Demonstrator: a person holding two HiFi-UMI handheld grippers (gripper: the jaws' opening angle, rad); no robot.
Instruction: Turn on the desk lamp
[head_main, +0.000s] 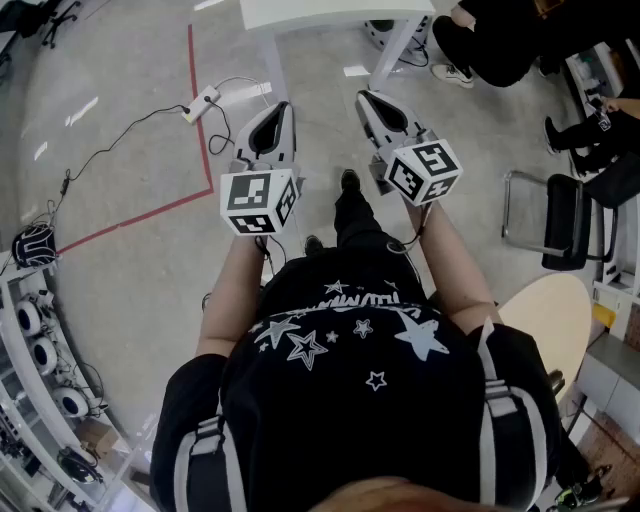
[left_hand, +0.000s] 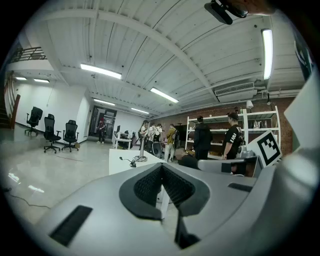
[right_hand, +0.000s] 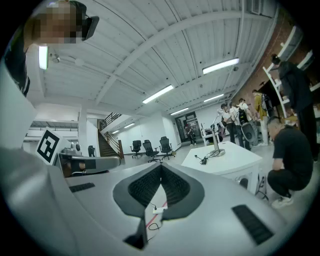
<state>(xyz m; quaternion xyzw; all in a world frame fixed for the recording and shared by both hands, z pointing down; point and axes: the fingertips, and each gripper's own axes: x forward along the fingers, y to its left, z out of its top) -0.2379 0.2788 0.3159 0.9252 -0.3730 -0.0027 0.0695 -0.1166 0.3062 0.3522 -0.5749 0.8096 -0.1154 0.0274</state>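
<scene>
1. The left gripper's (left_hand: 161, 167) fingers (left_hand: 147, 186) are clenched tip to tip with nothing between them. The right gripper's (right_hand: 161, 167) fingers (right_hand: 145, 186) are pressed together the same way, and I see only floor through the gap below their tips.
2. From the head view I see both grippers held side by side in the air on the near side of the white table (head_main: 330, 14), pointing towards it. Neither one touches it.
3. On the floor to the left of the white table lies a white power strip (head_main: 201, 102) with its cable, just beside a red tape line (head_main: 205, 140).
4. The desk lamp (right_hand: 216, 142) stands upright on top of the white table, a thin stem on a round base. It is well apart from both grippers. I can't tell whether it is lit.
5. A dark cable (right_hand: 202, 160) lies on the white table just beside the lamp's base.
6. A person in black (right_hand: 287, 160) crouches at the right side of the white table.
7. Far beyond the white table I see a row of black office chairs (right_hand: 150, 148), and off to its right a group of people standing near the shelves (left_hand: 220, 135).
</scene>
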